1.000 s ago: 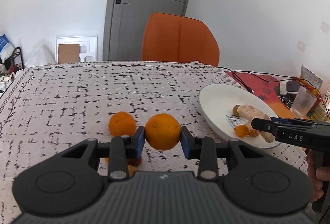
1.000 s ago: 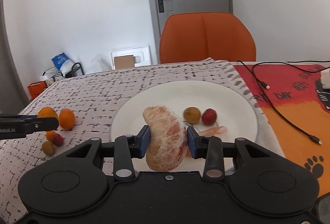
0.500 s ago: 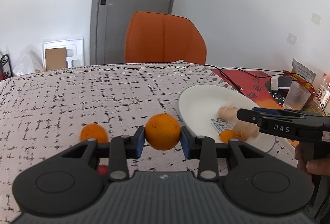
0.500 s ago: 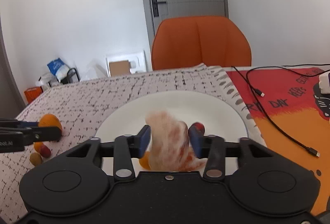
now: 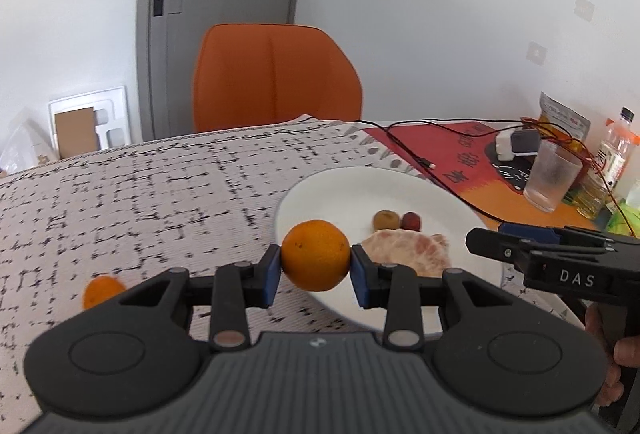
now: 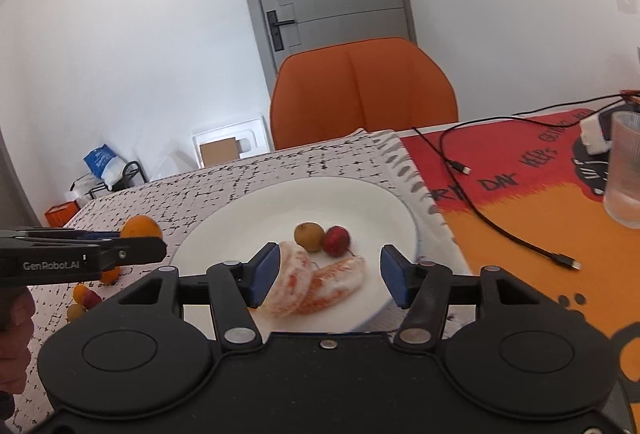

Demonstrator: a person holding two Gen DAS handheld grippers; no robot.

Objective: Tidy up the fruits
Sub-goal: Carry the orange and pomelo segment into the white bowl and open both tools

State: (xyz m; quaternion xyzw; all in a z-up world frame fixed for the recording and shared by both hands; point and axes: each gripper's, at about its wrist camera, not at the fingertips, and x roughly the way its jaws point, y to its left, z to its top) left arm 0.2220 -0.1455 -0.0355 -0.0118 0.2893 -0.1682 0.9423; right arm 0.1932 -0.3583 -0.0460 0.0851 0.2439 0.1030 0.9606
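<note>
The left gripper (image 5: 316, 261) is clamped on a whole orange (image 5: 315, 255) above the white plate's (image 6: 360, 198) near rim. The right gripper (image 6: 326, 276), its jaws just opened, has let go of the peeled citrus (image 6: 290, 280), which lies on the plate beside a segment (image 6: 342, 274), a brown fruit (image 6: 309, 236) and a red fruit (image 6: 337, 240). Several small fruits (image 6: 82, 298) wait near the tablecloth's (image 5: 140, 194) left edge.

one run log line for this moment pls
left gripper: shut on round orange | right gripper: open, just opening over peeled citrus pieces | white plate

An orange chair (image 5: 276, 78) stands behind the table, a glass (image 5: 551, 178) near a black cable (image 6: 500, 230).
</note>
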